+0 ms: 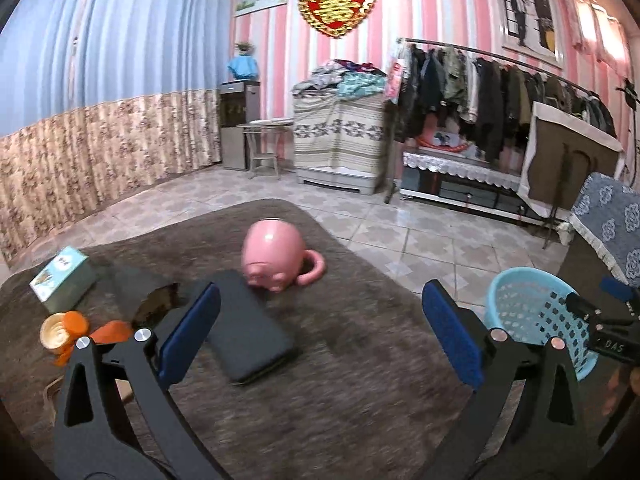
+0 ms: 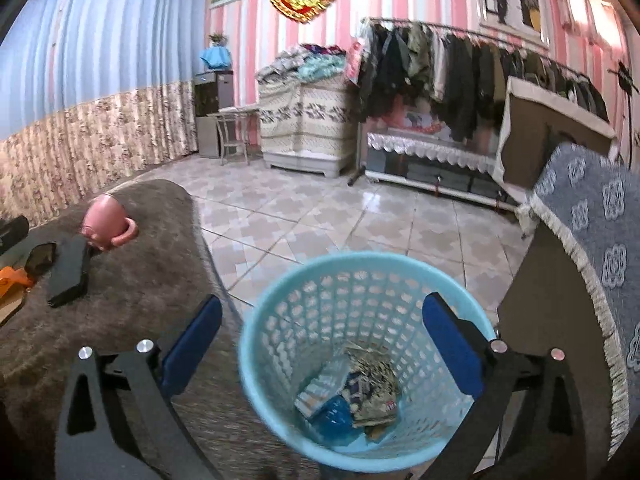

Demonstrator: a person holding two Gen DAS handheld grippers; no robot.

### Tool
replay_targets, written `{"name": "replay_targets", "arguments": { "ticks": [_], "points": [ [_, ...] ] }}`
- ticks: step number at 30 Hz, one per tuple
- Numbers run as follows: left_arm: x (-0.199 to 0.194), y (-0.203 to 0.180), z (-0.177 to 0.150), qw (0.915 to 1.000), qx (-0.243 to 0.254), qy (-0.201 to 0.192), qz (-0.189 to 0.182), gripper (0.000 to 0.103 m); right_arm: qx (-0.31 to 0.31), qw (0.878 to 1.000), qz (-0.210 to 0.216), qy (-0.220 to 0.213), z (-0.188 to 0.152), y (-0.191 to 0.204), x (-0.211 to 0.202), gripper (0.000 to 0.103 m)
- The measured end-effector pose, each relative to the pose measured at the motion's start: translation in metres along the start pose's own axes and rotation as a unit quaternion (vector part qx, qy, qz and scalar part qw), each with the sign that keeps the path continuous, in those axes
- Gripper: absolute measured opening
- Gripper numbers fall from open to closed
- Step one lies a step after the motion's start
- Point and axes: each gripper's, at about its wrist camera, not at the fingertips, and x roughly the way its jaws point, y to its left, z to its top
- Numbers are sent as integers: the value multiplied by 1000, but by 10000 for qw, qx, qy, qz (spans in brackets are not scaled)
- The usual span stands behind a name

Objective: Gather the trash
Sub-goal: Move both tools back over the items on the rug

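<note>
Left wrist view: your left gripper (image 1: 320, 316) has its jaws spread wide w/ nothing between them, over the brown tablecloth (image 1: 360, 380). A black phone (image 1: 248, 328) lies flat at centre-left of frame, its near end just beside the left blue pad. A pink mug (image 1: 276, 256) sits upside down at centre, touching the phone's far end, handle pointing right. Lower left of frame: crumpled orange wrapper (image 1: 108, 330) next to a small round gold-coloured item; can't tell what that is. A teal box (image 1: 64, 278) lies at the left edge. The blue basket (image 1: 536, 316) shows at lower right, beside the table edge.

Right wrist view: your right gripper (image 2: 322, 342) is also spread wide, holding nothing, positioned above the basket opening (image 2: 280, 316). The basket fills the lower centre of frame. Trash in basket (image 2: 352, 392): several wrappers and packets lie at the bottom. Mug, phone and orange wrapper appear at the left edge, well apart from the basket.
</note>
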Motion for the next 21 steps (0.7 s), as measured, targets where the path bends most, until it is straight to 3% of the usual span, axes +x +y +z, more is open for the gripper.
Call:
{"name": "replay_targets", "arguments": {
  "ticks": [7, 21],
  "points": [
    [-24, 53, -6, 9987, -174, -117, 461, 97, -154, 9986, 451, -247, 13, 47, -19, 98],
    [-50, 157, -39, 9892, -578, 113, 1343, 97, -687, 9895, 1232, -305, 7, 147, -19, 98]
  ]
}}
